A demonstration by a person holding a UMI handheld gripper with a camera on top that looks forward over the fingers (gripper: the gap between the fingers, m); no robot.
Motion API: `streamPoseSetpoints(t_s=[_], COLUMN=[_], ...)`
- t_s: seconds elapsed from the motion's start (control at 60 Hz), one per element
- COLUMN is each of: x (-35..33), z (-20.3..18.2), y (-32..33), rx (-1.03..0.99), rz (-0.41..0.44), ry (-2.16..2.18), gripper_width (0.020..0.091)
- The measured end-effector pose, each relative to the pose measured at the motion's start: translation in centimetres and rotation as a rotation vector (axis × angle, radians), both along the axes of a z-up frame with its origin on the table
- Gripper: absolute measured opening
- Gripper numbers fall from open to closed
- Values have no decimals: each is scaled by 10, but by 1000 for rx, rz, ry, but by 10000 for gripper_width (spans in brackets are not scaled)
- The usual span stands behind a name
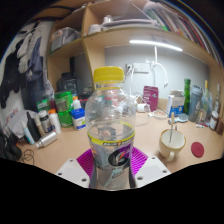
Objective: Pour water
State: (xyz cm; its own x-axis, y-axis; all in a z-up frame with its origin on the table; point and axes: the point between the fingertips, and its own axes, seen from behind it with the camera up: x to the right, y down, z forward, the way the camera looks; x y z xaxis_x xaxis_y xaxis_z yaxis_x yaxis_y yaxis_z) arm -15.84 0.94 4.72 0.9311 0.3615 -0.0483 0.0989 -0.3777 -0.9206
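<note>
- The bottle [110, 125] hides most of the hand-held gripper [111, 165]; whether its fingers press the bottle cannot be told.
- The bottle's base is cut off at the bottom of the view.
- The label text on the bottle is too small to read.
- The small containers [68, 108] on the counter [60, 150] behind the bottle are too blurred to identify.
- The shelf [150, 35] contents above are indistinct.

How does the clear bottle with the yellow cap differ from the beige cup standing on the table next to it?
The bottle is clear plastic with a yellow cap and a printed label; the cup is opaque beige with an open top. The bottle is tall and narrow, the cup short and squat. The bottle sits between the claw's pink pads, seemingly gripped; the cup stands free on the table beyond them. Both are upright.
</note>
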Motion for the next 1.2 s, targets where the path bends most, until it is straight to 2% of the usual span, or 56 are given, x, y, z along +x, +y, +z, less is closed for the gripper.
streamPoseSetpoints(t_s=[0.067, 0.117, 0.15, 0.2, 0.267, 0.3, 0.367, 0.5, 0.75, 1.1, 1.2], x=[10, 19, 24, 24, 10, 8, 8, 4, 19, 47, 31], z=[23, 39, 46, 51, 56, 58, 59, 93, 130, 144, 145], y=[10, 21, 26, 33, 38, 39, 53, 63, 96, 114, 104], rx=[-16, -56, -102, -207, -377, -456, -572, -696, -855, -828, -851], rz=[-57, -125, -175, -237, -277, -331, -371, -389, -409, -397, -346], ry=[104, 230, 350, 565, 864, 1000, 1220, 1575, 2127, 2277, 2141], gripper_width=[454, 439, 453, 451, 452, 451, 451, 449, 449, 452, 452])
